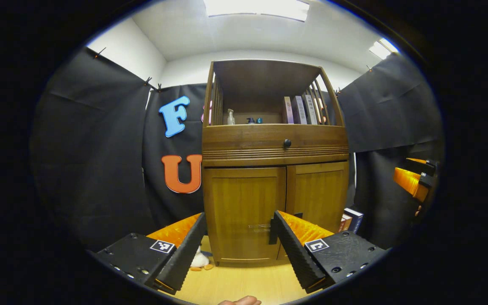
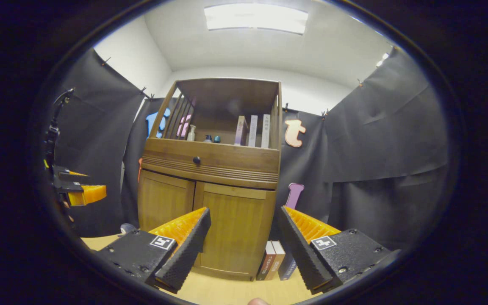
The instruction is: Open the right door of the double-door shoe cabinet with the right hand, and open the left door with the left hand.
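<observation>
Facing shoe cabinet (image 1: 274, 169) at frame centre; right door (image 2: 235, 226) and left door (image 1: 244, 212) both closed. Left tool (image 1: 237, 245) and right tool (image 2: 244, 241) spread, empty, short of doors. Both openings left; task at start.

Almost no text can be read here. The books (image 1: 300, 109) on the upper shelf of the shoe cabinet (image 1: 274, 144) carry printing on their spines, but it is too small and blurred to make out. The books on the floor (image 2: 274, 267) beside the cabinet show spine lettering that is also not legible. Each gripper carries a square black-and-white marker (image 1: 162, 246), a coded pattern and not words.
</observation>
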Demonstrator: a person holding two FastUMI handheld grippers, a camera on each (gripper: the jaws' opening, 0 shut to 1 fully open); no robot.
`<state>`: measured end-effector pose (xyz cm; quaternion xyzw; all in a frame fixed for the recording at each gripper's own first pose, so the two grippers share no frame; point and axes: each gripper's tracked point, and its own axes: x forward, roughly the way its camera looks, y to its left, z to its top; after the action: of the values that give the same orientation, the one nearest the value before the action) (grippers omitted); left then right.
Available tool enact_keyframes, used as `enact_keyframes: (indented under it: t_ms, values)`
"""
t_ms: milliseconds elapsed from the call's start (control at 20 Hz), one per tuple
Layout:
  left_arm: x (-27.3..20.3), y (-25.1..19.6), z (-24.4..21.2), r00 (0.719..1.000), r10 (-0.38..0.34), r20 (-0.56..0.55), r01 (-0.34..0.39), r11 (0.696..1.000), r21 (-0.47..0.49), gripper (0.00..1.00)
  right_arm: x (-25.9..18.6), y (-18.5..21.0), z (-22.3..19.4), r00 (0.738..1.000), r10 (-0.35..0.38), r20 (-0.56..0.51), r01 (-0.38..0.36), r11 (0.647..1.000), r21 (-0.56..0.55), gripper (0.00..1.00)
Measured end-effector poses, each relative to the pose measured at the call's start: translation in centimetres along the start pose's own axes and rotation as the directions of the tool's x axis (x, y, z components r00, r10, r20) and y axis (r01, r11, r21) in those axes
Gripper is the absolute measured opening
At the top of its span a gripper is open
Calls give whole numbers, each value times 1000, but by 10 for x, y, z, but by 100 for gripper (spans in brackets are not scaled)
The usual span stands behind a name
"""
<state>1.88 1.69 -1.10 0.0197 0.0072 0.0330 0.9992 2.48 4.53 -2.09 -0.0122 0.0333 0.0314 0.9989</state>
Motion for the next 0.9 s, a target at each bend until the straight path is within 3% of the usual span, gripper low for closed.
enact_keyframes:
  t_ms: [150, 200, 400, 600, 650, 900]
  values:
    - [0, -6, 10, 1000, -21, 16, 21, 1000, -20, 96, 2, 0, 7, 1000, 11, 1, -11, 1000, 18, 100]
    - [0, -4, 14, 1000, -14, 20, 15, 1000, -27, 100, 2, -2, 11, 1000, 6, 10, -6, 1000, 19, 100]
    - [3, -7, 19, 999, -35, -1, 35, 997, -64, 96, 3, -5, 20, 1000, -9, 24, 9, 1000, 15, 100]
    - [5, -3, 26, 1000, 8, 14, -8, 1000, 23, 100, 5, -3, 25, 999, -3, 34, 2, 1000, 20, 100]
    - [4, -5, 29, 1000, 11, 21, -12, 1000, 26, 96, 8, -1, 25, 999, -2, 32, 2, 1000, 19, 100]
    - [8, -11, 30, 1000, -10, 18, 10, 1000, 12, 96, 20, 9, 15, 1000, 9, 18, -9, 1000, 13, 100]
